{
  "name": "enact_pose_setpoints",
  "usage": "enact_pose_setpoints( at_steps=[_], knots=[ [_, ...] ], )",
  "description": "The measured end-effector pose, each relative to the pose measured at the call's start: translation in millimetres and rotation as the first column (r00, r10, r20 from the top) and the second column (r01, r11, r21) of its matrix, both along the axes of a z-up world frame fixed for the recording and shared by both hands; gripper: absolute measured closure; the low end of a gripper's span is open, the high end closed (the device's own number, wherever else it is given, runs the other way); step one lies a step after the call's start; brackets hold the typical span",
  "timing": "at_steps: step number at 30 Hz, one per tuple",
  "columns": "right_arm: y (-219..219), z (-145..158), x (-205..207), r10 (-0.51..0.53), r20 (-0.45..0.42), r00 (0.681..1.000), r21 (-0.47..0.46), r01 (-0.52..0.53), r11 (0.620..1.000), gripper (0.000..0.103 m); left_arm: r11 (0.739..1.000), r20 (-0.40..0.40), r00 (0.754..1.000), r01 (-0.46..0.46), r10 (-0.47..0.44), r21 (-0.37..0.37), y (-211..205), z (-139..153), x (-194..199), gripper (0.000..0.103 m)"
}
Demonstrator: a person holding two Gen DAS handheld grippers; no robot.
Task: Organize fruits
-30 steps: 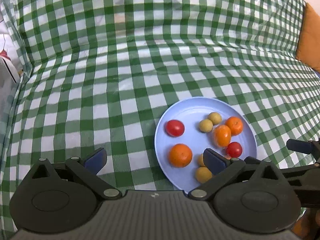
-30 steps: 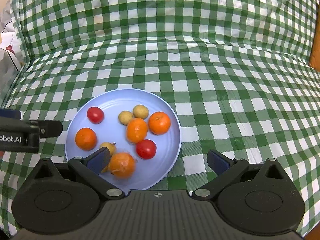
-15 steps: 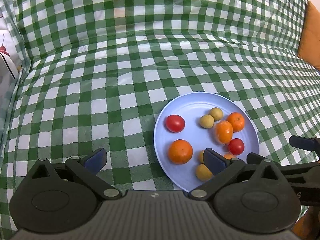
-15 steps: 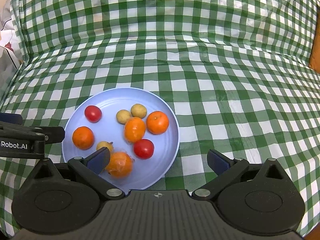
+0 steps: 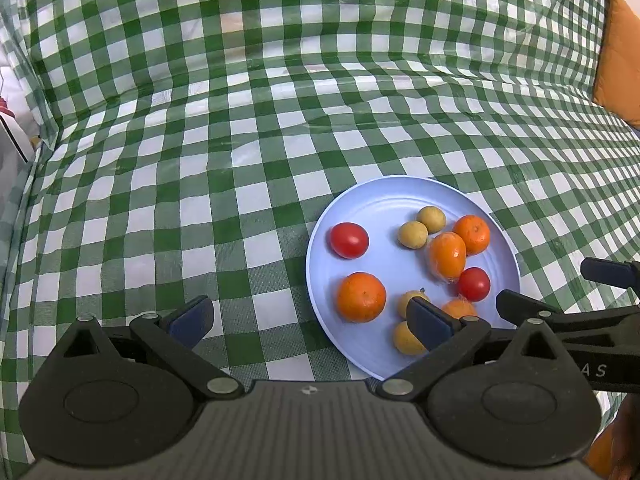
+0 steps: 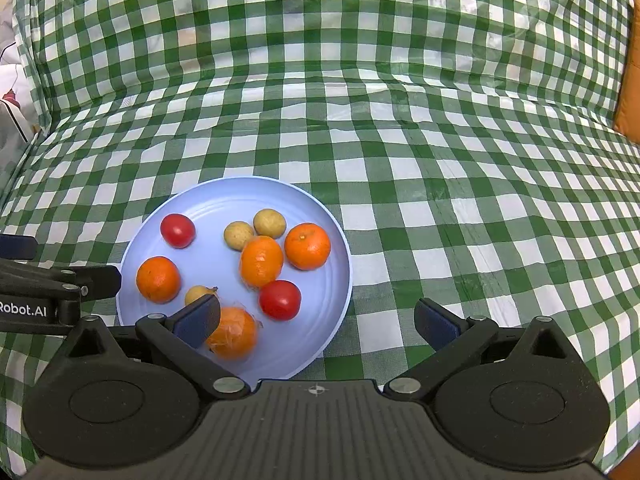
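A pale blue plate point(image 5: 372, 208) point(image 6: 328, 316) lies on the green checked cloth and holds several fruits: oranges point(image 5: 361, 297) point(image 6: 307, 246), two red tomatoes point(image 5: 349, 240) point(image 6: 177, 230) and small yellow-brown fruits point(image 5: 413, 234) point(image 6: 270, 223). My left gripper point(image 5: 308, 320) is open and empty, hovering over the plate's left near edge. My right gripper point(image 6: 318, 322) is open too, above the plate's right near edge, its left finger partly covering an orange in clear wrap point(image 6: 234, 334). Each gripper shows at the side of the other's view.
The checked cloth point(image 6: 440, 160) covers the whole surface and rises in a fold at the back. An orange cushion point(image 5: 618, 60) sits at the far right edge. White fabric point(image 6: 12, 92) lies past the left edge.
Both grippers have drawn back a little from the plate, which sits slightly higher in both views. The fruits have not moved and both grippers stay open.
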State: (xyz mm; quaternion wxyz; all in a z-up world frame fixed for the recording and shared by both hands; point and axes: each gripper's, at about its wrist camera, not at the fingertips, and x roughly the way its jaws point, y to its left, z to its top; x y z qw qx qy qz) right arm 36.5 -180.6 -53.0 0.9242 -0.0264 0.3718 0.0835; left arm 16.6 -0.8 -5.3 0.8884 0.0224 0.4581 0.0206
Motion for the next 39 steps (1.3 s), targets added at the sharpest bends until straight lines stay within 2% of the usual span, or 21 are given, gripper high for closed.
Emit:
enact_pose_setpoints(
  at_steps=[39],
  knots=[
    [-0.7, -2.9, 2.6, -0.001, 0.000, 1.000, 0.004, 0.001, 1.000, 0.001, 1.000, 0.009, 1.000, 0.021, -0.021, 0.005, -2.9, -0.8, -0.7, 0.000]
  ],
)
